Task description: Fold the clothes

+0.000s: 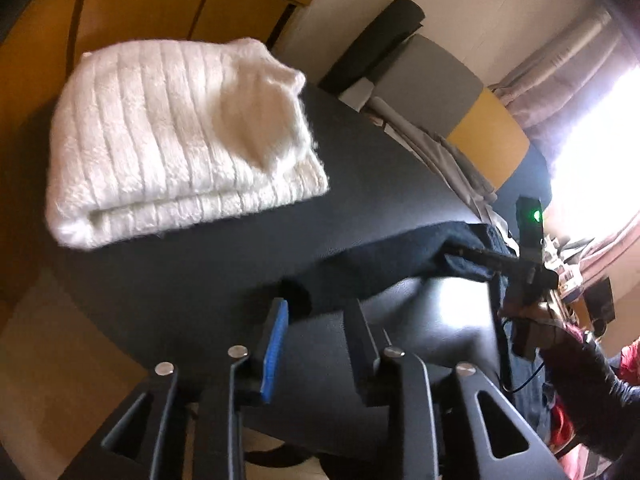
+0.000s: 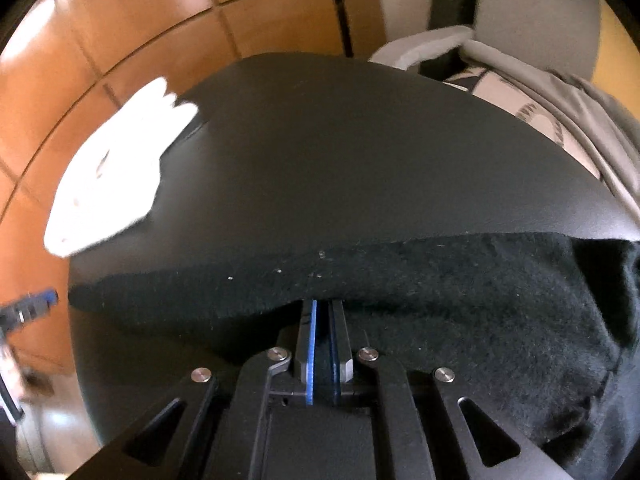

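A black knit garment (image 1: 384,264) hangs in a stretched band over the black table (image 1: 240,248). My left gripper (image 1: 316,308) is open, its blue-padded fingers just below the garment's near corner, not closed on it. My right gripper (image 2: 325,308) is shut on the black garment's (image 2: 440,312) edge; it shows in the left wrist view (image 1: 520,264) at the right, holding the cloth up. A folded white ribbed sweater (image 1: 176,140) lies on the table's far left corner, also seen in the right wrist view (image 2: 120,164).
Grey clothes (image 2: 560,100) lie heaped beyond the table's far right edge, by a grey and yellow chair (image 1: 460,92). Wooden floor (image 2: 100,40) surrounds the table. A bright curtained window (image 1: 592,128) is at the right.
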Available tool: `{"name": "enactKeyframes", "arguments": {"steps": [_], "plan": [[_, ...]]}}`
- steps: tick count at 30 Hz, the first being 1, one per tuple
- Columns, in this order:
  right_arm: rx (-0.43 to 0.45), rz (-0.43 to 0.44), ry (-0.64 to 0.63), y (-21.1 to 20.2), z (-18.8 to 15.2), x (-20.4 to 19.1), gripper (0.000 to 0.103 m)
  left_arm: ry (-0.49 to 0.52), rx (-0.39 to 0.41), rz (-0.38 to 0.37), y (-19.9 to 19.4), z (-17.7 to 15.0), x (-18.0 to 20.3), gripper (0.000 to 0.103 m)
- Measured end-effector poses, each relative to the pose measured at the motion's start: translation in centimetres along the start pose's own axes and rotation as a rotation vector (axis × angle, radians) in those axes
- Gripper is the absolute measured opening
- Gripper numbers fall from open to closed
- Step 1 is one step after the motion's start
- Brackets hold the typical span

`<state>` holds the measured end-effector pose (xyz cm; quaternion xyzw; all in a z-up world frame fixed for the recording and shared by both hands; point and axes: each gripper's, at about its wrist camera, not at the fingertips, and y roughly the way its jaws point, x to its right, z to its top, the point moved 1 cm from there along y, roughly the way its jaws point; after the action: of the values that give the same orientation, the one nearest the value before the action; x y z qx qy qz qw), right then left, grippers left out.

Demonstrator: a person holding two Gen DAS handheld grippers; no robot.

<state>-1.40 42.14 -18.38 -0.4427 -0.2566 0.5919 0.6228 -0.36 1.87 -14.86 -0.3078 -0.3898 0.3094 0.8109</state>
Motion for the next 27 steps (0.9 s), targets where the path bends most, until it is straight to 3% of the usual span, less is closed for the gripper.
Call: {"name": "enactKeyframes", "arguments": {"steps": [9,14,15,16,17,20,27], "plan": [[0.005,0.011,0.026,-0.1,0.9,0.5,0.007,0.072,0.005,-0.005,3.4,1.5,0.8,0.039],[0.012,0.026,0.063,0.1,1.1,1.4,0.008,0.164,0.016,0.08,4.7,2.4,2.4,0.038],[0.007,0.029,0.069,0.3,1.1,1.5,0.008,0.175,0.021,0.096,4.8,2.5,2.7,0.034],[0.003,0.031,0.072,0.4,1.2,1.6,0.008,0.179,0.026,0.102,4.8,2.6,2.9,0.022],[-0.001,0.03,0.068,0.4,1.2,1.5,0.008,0.182,0.031,0.106,4.8,2.7,3.0,0.02],[-0.028,0.025,0.042,0.3,0.7,1.0,0.009,0.149,0.035,0.077,4.8,3.2,2.9,0.007],[-0.122,0.043,-0.054,-0.9,-1.7,-0.3,0.01,0.021,0.069,-0.108,1.1,5.9,2.5,0.005]]}}
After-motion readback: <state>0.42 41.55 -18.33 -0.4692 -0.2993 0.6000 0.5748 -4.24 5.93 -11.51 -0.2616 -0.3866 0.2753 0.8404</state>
